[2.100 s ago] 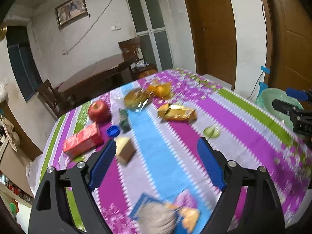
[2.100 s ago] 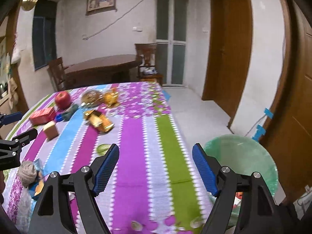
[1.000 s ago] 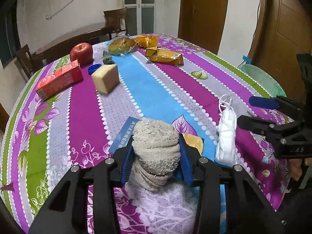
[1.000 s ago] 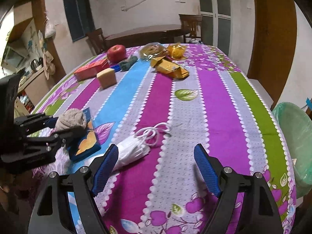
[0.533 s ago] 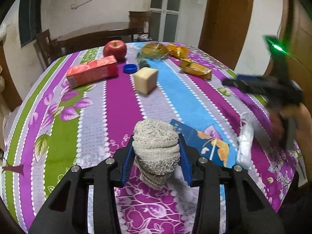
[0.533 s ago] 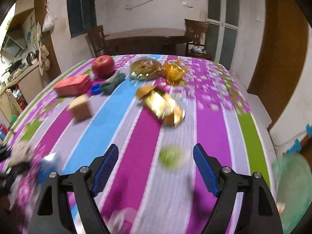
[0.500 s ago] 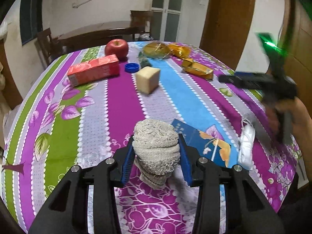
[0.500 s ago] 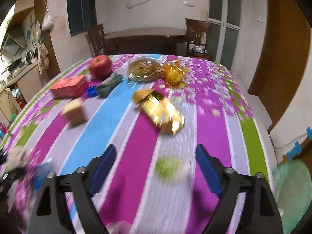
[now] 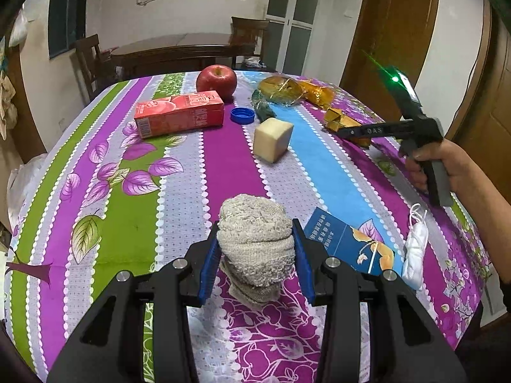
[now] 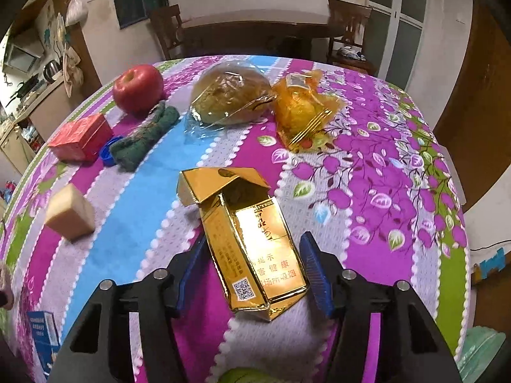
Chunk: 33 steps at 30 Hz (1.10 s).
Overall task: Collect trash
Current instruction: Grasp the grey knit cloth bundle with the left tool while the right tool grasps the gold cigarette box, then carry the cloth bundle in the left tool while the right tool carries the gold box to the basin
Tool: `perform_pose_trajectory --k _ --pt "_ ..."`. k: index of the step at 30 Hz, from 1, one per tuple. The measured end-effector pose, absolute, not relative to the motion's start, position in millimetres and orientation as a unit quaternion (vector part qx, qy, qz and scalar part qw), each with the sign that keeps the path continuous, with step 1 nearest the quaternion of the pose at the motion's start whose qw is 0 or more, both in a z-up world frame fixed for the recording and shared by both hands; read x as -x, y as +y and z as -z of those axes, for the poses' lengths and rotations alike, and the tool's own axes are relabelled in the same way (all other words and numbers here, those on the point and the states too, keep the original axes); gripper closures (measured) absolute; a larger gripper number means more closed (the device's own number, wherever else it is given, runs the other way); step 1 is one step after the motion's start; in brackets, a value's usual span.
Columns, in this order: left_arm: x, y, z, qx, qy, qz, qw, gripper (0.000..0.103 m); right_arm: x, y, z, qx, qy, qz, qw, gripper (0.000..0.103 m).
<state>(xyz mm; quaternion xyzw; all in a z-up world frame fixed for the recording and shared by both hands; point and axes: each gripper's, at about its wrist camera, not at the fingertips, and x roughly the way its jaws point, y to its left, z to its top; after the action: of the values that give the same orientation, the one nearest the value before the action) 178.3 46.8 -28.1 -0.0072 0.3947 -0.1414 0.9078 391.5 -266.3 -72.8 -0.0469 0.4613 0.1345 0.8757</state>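
Between the closing right hand-held gripper (image 10: 252, 271) jaws, untouched: a gold carton (image 10: 246, 239), flap open, contents unseen

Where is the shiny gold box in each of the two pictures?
Left wrist view: the gold box lies far right on the table, partly hidden behind the right gripper.
Right wrist view: the gold box fills the lower middle, flap open, between the right gripper's blue fingers.
Shared landmark: the red apple at the table's far end.
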Motion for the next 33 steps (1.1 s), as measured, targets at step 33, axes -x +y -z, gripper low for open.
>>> perform_pose_trajectory --k 33 --pt "-193.6 -69.6 -24.2 -0.080 0.329 0.124 0.933 0.063 -123.5 -308.7 -19.1 -0.024 0.313 -0.095 0.945 0.048"
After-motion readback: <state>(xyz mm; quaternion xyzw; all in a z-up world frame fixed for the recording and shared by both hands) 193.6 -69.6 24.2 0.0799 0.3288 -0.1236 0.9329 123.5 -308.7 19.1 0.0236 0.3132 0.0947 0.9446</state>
